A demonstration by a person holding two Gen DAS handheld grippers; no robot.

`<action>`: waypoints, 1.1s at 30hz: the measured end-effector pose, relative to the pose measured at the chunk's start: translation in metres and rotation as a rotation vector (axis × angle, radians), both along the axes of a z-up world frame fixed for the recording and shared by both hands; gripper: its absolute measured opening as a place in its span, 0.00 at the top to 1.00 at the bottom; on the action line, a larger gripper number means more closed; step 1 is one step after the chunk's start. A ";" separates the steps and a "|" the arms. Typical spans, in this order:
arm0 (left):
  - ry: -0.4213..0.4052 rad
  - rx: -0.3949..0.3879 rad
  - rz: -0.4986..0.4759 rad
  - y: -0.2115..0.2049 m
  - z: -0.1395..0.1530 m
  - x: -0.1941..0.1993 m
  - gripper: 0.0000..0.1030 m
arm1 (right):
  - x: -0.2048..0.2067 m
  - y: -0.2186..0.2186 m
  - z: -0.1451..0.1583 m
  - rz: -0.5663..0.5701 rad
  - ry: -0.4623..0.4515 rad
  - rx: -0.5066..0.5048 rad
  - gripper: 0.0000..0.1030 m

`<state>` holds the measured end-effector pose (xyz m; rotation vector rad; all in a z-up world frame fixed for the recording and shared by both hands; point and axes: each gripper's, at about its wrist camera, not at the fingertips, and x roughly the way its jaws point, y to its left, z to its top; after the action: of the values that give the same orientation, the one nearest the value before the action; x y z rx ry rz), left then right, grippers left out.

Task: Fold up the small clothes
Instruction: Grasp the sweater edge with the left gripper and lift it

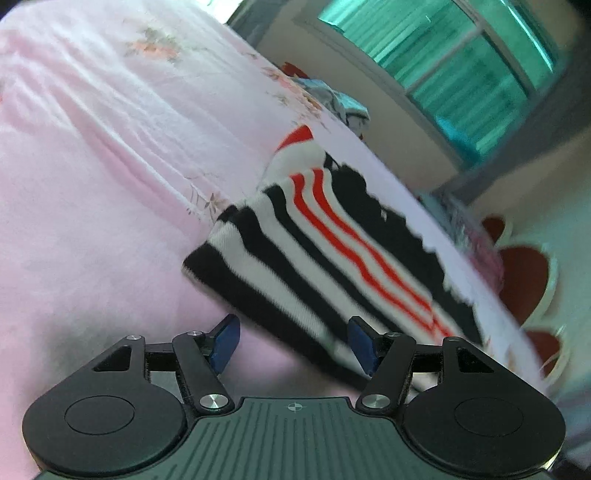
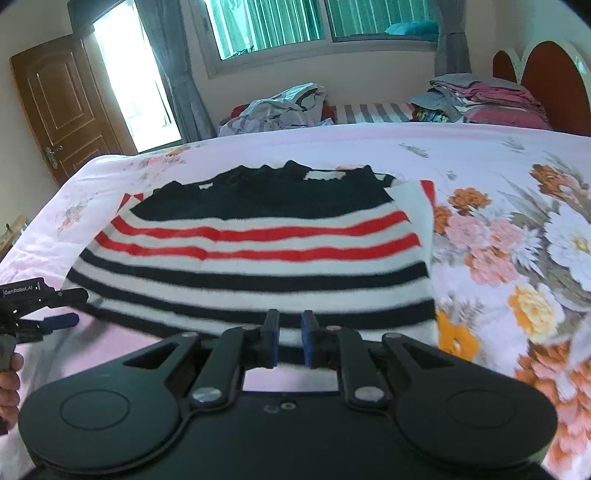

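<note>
A knit sweater (image 2: 251,266) with black, white and red stripes lies flat on the pink flowered bedsheet (image 2: 498,258). My right gripper (image 2: 290,336) is at its near hem, jaws nearly together with the hem's cloth between the blue pads. In the left wrist view the same sweater (image 1: 332,251) runs away at a slant, one corner reaching in between the fingers of my left gripper (image 1: 294,343). That gripper is open and its pads do not press on the cloth. The left gripper (image 2: 74,306) also shows at the sweater's left edge in the right wrist view, with a hand (image 2: 7,384) behind it.
Beyond the bed's far edge lie a loose heap of clothes (image 2: 280,107) and a stack of folded ones (image 2: 480,99) beside a red headboard (image 2: 546,74). A wooden door (image 2: 59,99) stands at the left, under a window (image 2: 295,22).
</note>
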<state>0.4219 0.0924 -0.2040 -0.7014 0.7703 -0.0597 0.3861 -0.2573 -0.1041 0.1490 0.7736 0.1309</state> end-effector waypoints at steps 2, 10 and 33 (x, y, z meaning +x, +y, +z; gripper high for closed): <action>-0.009 -0.059 0.023 0.004 -0.005 0.010 0.39 | 0.014 0.005 -0.001 0.009 -0.001 0.002 0.86; -0.057 -0.180 0.095 0.010 -0.019 0.039 0.39 | 0.077 0.036 -0.010 0.038 0.015 0.038 0.87; -0.136 -0.163 0.049 -0.013 0.009 0.067 0.87 | 0.104 0.065 -0.034 0.119 0.102 -0.023 0.96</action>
<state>0.4891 0.0796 -0.1953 -0.8617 0.6216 -0.1251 0.4902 -0.1919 -0.1383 0.0880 0.8859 0.2283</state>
